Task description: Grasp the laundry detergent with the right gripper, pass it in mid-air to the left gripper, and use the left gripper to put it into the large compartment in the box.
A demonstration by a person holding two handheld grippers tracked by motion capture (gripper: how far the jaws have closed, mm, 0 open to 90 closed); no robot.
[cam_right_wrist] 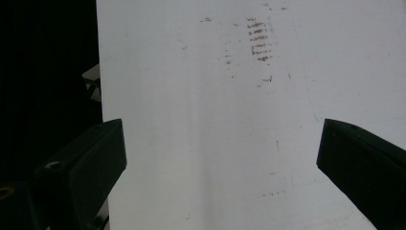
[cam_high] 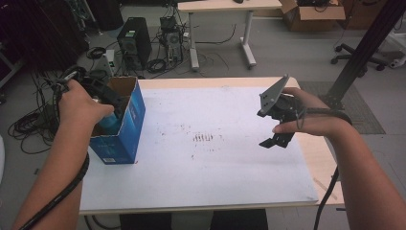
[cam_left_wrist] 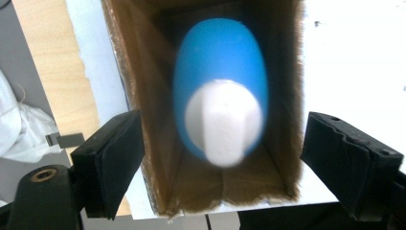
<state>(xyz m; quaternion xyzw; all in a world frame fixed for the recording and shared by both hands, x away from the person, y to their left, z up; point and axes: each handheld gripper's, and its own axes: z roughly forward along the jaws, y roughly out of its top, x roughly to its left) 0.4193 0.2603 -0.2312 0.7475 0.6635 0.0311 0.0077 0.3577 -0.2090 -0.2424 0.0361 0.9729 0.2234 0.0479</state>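
Observation:
An open blue cardboard box [cam_high: 128,125] stands at the table's left edge. Inside it stands a blue bottle [cam_left_wrist: 220,72] with a white cap [cam_left_wrist: 224,122], seen from above in the left gripper view; the bottle [cam_high: 110,123] also shows through the box's mouth in the high view. My left gripper [cam_high: 103,98] hovers over the box mouth, open [cam_left_wrist: 222,124], its pads well clear of the bottle and the box walls. My right gripper [cam_high: 276,140] is held above the white table top [cam_high: 215,163] at the right, open [cam_right_wrist: 220,139] with nothing between its fingers.
Brown smudges [cam_high: 203,138] mark the middle of the white sheet. Bare wood [cam_high: 318,167] borders the table's right side. On the floor beyond are a computer tower [cam_high: 134,42], tangled cables [cam_high: 28,124], a second table [cam_high: 225,28] and a black slanted post [cam_high: 364,48].

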